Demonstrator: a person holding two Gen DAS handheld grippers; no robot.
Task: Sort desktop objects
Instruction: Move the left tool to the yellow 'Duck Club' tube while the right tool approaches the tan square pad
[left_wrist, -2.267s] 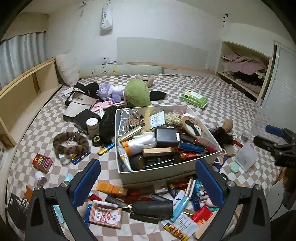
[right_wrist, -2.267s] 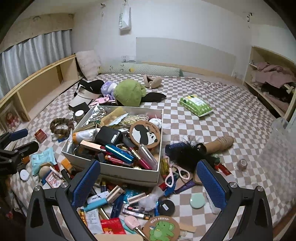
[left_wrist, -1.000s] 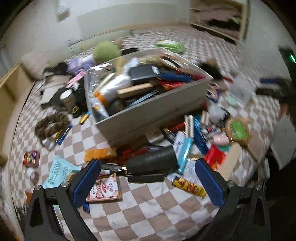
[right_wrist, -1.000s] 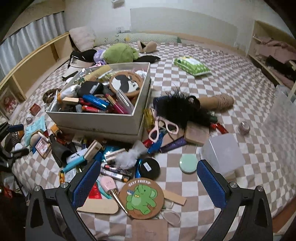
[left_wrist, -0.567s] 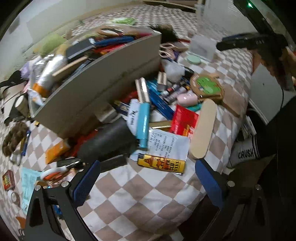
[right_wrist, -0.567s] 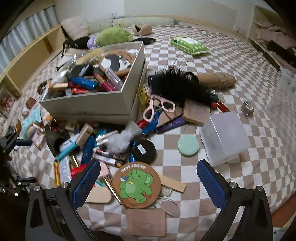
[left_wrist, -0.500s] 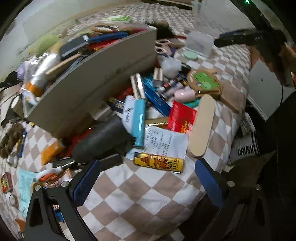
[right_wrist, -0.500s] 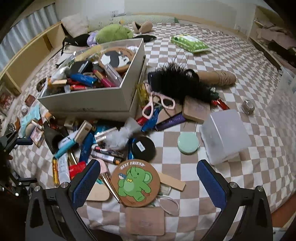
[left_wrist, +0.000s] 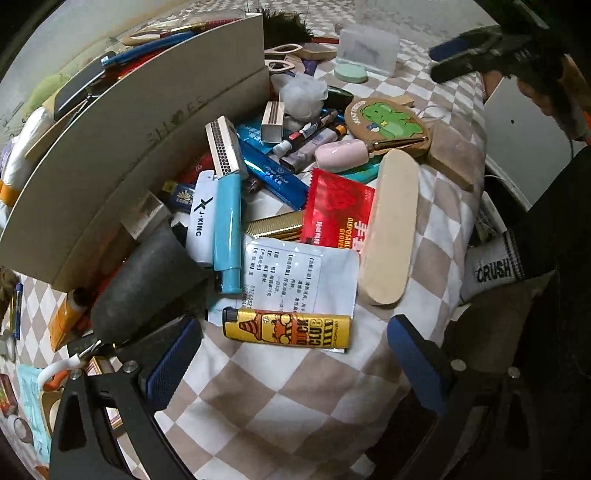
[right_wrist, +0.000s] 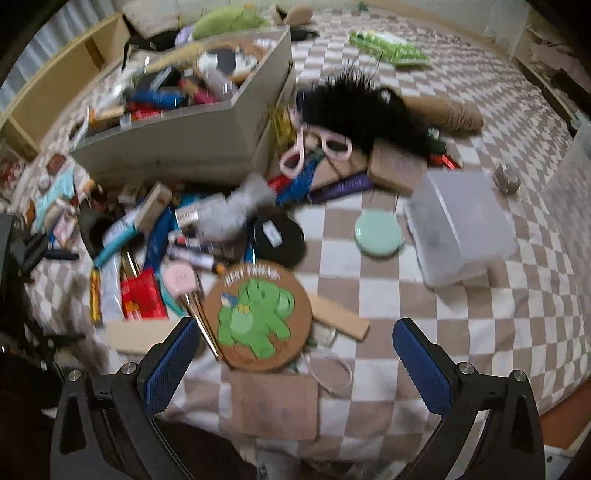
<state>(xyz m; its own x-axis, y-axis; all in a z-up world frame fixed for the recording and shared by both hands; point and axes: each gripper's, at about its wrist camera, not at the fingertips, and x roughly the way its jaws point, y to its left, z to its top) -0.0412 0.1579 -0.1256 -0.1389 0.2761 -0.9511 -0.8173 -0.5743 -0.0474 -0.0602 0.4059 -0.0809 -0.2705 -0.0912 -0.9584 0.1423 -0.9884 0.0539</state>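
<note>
Checkered bed (left_wrist: 280, 398), cluttered. Left claw (left_wrist: 291, 360) wide open, empty, over yellow lighter (left_wrist: 287, 329): light, rigid, slick; grip mid-body.

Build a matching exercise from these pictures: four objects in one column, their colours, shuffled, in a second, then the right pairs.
Objects:
1. Lighter printed DUCK CLUB
2. Round compact
3. Foil sachet of disposable gloves
4. Scissor handles

Colours:
A. Red
B. Pink
C. Yellow
D. Mint green

Pairs: 1-C, 2-D, 3-A, 4-B
</note>
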